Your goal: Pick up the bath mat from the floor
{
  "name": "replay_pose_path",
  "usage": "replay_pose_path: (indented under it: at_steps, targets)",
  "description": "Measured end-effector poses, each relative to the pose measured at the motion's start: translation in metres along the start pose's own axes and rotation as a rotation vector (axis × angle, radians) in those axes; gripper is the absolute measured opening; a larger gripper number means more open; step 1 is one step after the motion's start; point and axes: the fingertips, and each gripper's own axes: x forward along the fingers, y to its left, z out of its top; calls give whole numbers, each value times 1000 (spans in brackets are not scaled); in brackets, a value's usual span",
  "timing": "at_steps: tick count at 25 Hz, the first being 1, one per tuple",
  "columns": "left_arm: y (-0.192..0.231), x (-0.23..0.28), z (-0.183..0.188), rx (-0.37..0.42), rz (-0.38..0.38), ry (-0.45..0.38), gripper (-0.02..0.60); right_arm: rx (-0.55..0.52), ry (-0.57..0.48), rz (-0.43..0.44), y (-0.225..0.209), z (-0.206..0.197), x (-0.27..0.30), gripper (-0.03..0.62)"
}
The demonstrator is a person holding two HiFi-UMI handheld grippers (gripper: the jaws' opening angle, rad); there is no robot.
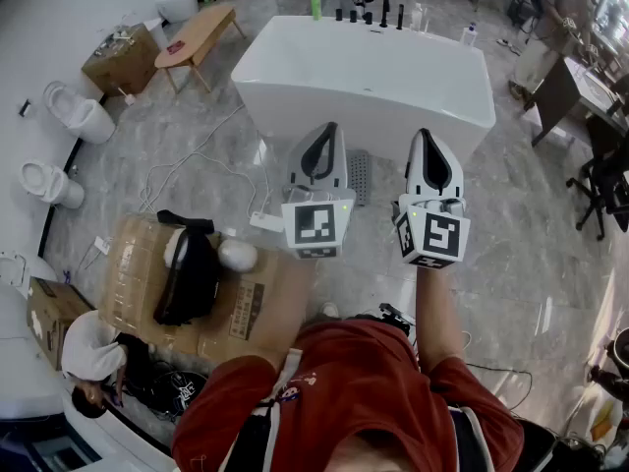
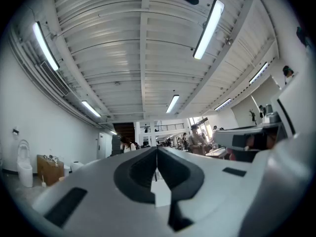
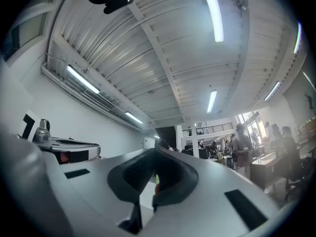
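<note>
Left gripper [image 1: 324, 132] and right gripper [image 1: 426, 138] closed, empty, above grey marble floor [image 1: 531, 234]; white bathtub [image 1: 364, 67] ahead.

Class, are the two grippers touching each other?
Apart. The head view shows floor and the bath mat between the left gripper and the right gripper.

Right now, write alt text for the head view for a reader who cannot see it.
A person in a red shirt holds the left gripper and right gripper, both shut and empty, side by side before a white bathtub. A grey bath mat lies on the floor by the tub, seen between them.
</note>
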Motion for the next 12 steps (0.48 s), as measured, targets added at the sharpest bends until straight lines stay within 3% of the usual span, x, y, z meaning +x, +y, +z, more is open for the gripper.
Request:
replay_pose_path:
  at_steps: [12]
  targets:
    - [-41, 10, 9, -11, -19, -9, 15, 19, -21, -8, -38, 3, -15, 11]
